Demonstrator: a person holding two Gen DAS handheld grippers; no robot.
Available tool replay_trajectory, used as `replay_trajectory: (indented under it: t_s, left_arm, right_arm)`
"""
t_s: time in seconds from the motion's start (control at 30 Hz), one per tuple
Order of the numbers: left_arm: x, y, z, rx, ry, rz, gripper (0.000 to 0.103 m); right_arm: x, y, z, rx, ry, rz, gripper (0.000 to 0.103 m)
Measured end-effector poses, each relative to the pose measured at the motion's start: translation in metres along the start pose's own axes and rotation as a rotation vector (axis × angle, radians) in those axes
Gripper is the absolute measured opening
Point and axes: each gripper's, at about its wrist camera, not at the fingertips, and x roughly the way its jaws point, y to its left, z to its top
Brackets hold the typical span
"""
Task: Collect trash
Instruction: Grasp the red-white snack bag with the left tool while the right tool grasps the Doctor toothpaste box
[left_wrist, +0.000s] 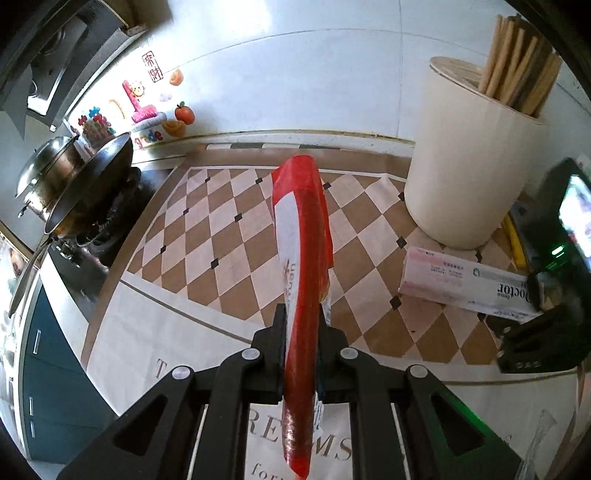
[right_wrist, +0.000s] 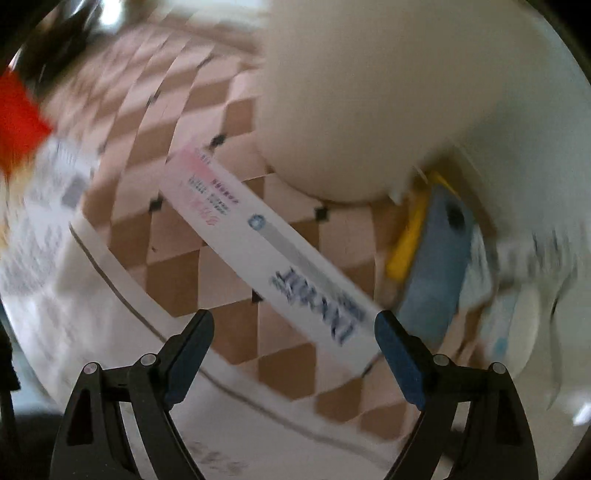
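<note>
My left gripper (left_wrist: 301, 321) is shut on a red and white plastic wrapper (left_wrist: 301, 229) and holds it edge-on above the checkered mat (left_wrist: 229, 236). The wrapper also shows as a red blur at the left edge of the right wrist view (right_wrist: 18, 122). A long white and pink toothpaste box (left_wrist: 461, 284) lies flat on the mat to the right. My right gripper (right_wrist: 293, 332) is open, its blue-padded fingers on either side of the near end of that box (right_wrist: 266, 243), just above it. The right wrist view is motion-blurred.
A cream cylindrical holder (left_wrist: 469, 158) with wooden chopsticks stands at the back right, close behind the box. A wok and a steel pot (left_wrist: 74, 181) sit on the stove at left. A yellow and blue object (right_wrist: 428, 254) lies right of the box.
</note>
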Motion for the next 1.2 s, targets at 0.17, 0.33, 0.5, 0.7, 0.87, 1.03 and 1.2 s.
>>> replay_trajectory:
  t_s: [0.17, 0.33, 0.5, 0.7, 0.87, 1.03, 1.2]
  left_arm:
    - [0.009, 0.0, 0.005, -0.01, 0.012, 0.009, 0.009]
    - [0.012, 0.005, 0.006, -0.022, 0.02, 0.009, 0.009]
    - [0.012, 0.017, 0.008, -0.041, 0.02, 0.003, 0.009]
    - [0.0, 0.043, 0.005, -0.06, -0.002, 0.006, 0.006]
    - [-0.02, 0.077, -0.005, -0.079, -0.032, 0.019, 0.006]
    - [-0.046, 0.121, -0.026, -0.106, -0.068, 0.043, 0.006]
    - [-0.075, 0.174, -0.055, -0.151, -0.098, 0.076, 0.006]
  right_arm:
    - [0.023, 0.017, 0.034, -0.199, 0.07, -0.058, 0.09]
    - [0.046, 0.018, 0.049, -0.26, 0.148, -0.036, 0.09]
    - [0.057, 0.015, 0.057, -0.223, 0.184, 0.048, 0.063]
    - [0.041, 0.012, 0.048, -0.051, 0.163, 0.173, 0.055]
    - [0.016, 0.013, 0.032, 0.127, 0.076, 0.239, 0.052]
    - [-0.023, 0.033, 0.014, 0.265, -0.046, 0.276, 0.051]
    - [-0.059, 0.064, -0.006, 0.35, -0.14, 0.332, 0.051]
